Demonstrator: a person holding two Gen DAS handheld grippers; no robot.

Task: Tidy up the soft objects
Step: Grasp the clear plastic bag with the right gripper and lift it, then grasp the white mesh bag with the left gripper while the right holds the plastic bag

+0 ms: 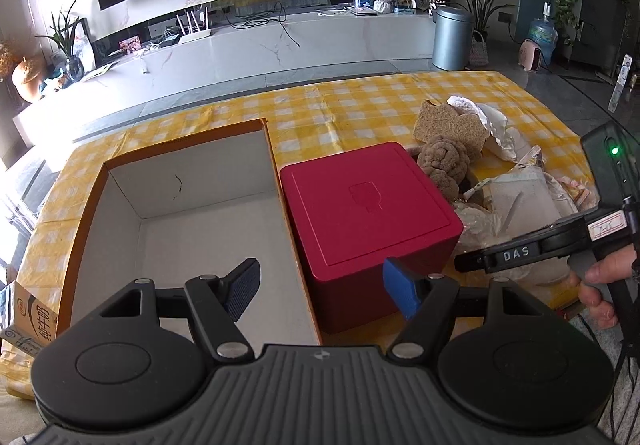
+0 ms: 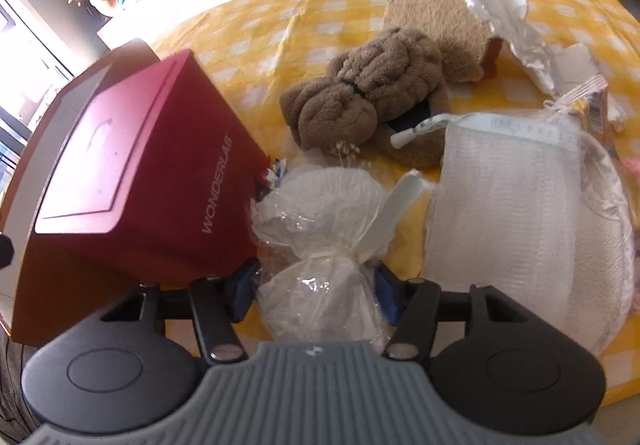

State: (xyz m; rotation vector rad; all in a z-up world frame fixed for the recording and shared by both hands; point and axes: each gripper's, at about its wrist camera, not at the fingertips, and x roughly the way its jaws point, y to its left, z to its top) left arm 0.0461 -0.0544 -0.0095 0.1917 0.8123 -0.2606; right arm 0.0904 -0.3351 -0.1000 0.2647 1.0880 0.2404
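My left gripper [image 1: 322, 291] is open and empty, above the near edge of an orange cardboard box [image 1: 92, 205] with a white empty inside. A red lidded box [image 1: 364, 221] stands right of it. My right gripper [image 2: 314, 295] has its blue pads on both sides of a white plastic-wrapped bundle [image 2: 320, 241] lying beside the red box [image 2: 132, 173]. Beyond lie a brown fluffy towel roll [image 2: 360, 93], a white mesh pouch [image 2: 516, 205], a brown bread-shaped sponge [image 2: 432, 17] and a crumpled white bag [image 2: 496, 9]. The right gripper's handle [image 1: 568, 241] shows in the left wrist view.
The table has a yellow checked cloth [image 1: 352, 105]. A carton [image 1: 28, 321] sits at the left table edge. Past the table are a TV cabinet [image 1: 280, 41] and a grey bin [image 1: 452, 37].
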